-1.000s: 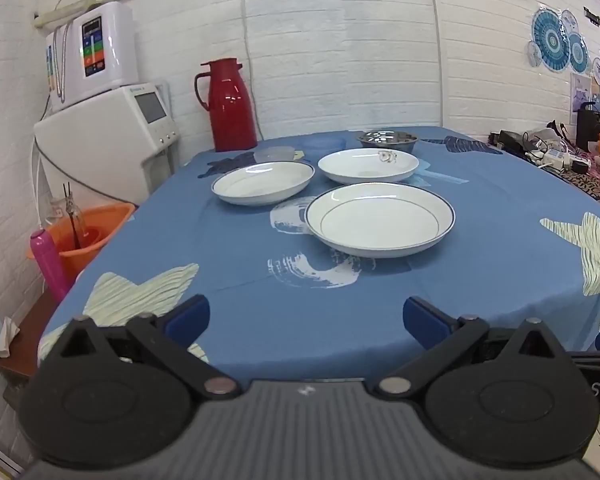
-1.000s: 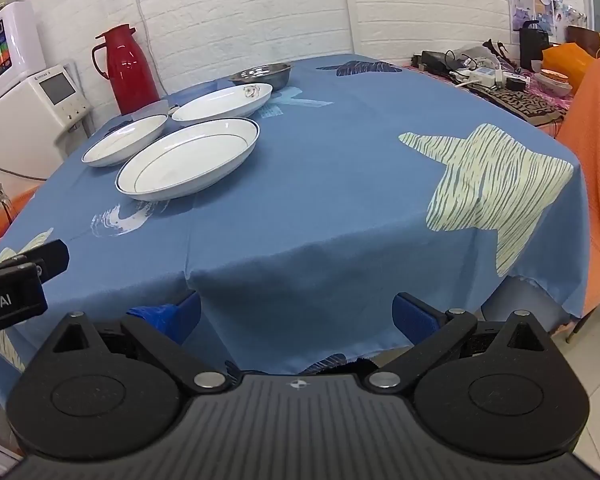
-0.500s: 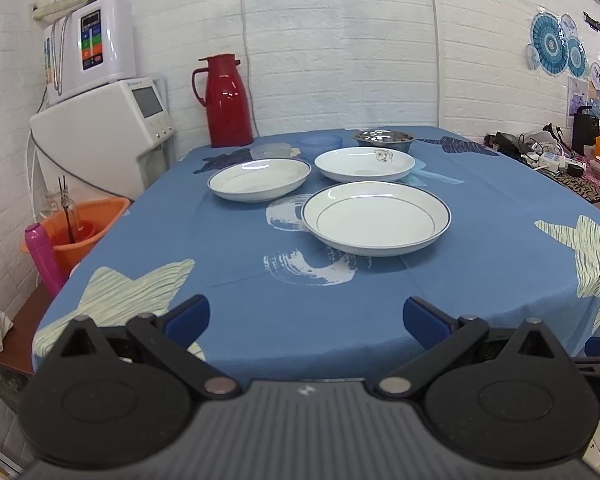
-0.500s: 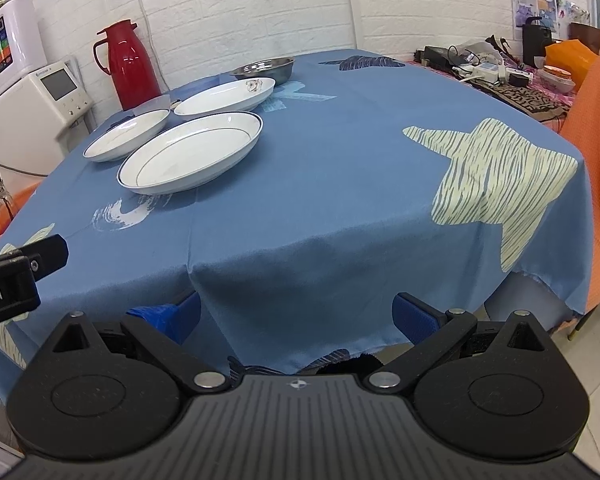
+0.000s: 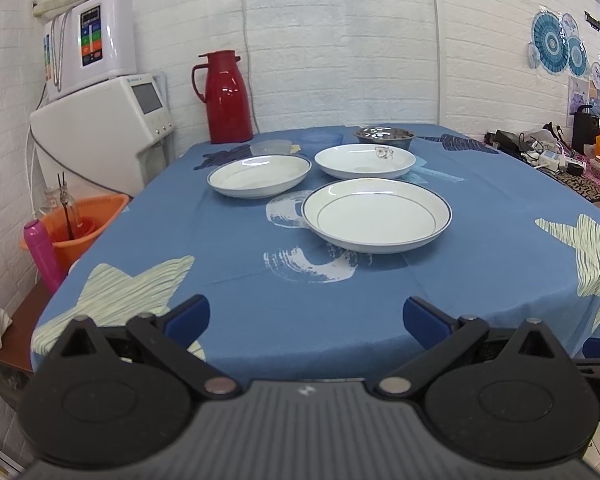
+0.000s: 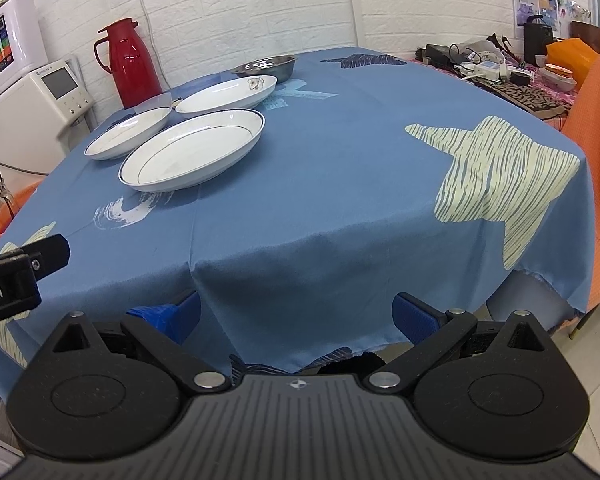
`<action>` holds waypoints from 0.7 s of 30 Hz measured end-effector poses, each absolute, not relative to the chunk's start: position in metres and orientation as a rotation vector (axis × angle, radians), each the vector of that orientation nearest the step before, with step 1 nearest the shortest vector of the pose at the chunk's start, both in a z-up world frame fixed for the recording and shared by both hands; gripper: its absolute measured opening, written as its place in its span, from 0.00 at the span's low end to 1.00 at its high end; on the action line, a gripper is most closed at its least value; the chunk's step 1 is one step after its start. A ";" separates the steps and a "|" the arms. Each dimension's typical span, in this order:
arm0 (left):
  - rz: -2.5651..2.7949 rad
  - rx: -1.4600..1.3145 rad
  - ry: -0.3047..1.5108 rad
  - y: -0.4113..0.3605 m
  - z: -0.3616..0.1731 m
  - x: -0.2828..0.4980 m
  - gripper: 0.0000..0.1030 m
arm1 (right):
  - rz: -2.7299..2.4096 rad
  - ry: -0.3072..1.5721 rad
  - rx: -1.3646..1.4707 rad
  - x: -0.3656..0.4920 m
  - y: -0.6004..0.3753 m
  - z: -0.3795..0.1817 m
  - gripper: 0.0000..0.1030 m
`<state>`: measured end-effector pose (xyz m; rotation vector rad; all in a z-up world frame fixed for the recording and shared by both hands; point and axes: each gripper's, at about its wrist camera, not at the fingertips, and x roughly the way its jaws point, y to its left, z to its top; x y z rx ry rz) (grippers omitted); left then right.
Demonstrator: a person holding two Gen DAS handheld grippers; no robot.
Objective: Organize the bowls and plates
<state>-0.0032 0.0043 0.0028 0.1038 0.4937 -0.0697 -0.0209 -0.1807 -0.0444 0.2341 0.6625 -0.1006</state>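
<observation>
From the left wrist view, the left gripper (image 5: 306, 314) is hovering with fingers spread wide and empty, short of the large white blue-rimmed plate (image 5: 377, 215); it is probably best approaching the plate's rim low and level. Beyond that plate, a second rimmed plate (image 5: 259, 175), a white patterned bowl (image 5: 365, 160) and a steel bowl (image 5: 384, 136) are sitting apart.

From the right wrist view, the right gripper (image 6: 296, 314) is also gaping, empty, at the edge of the blue star-print cloth-covered surface (image 6: 340, 184); a white brick wall (image 6: 240, 4) is standing behind the plate.
</observation>
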 end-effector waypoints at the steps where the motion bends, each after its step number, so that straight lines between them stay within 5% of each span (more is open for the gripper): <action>1: -0.070 0.104 0.495 0.004 0.002 -0.003 1.00 | -0.100 0.664 0.234 -0.021 -0.181 -0.044 0.87; 21: -0.074 0.089 0.528 0.008 -0.002 0.010 1.00 | -0.088 0.675 0.239 -0.020 -0.181 -0.047 0.87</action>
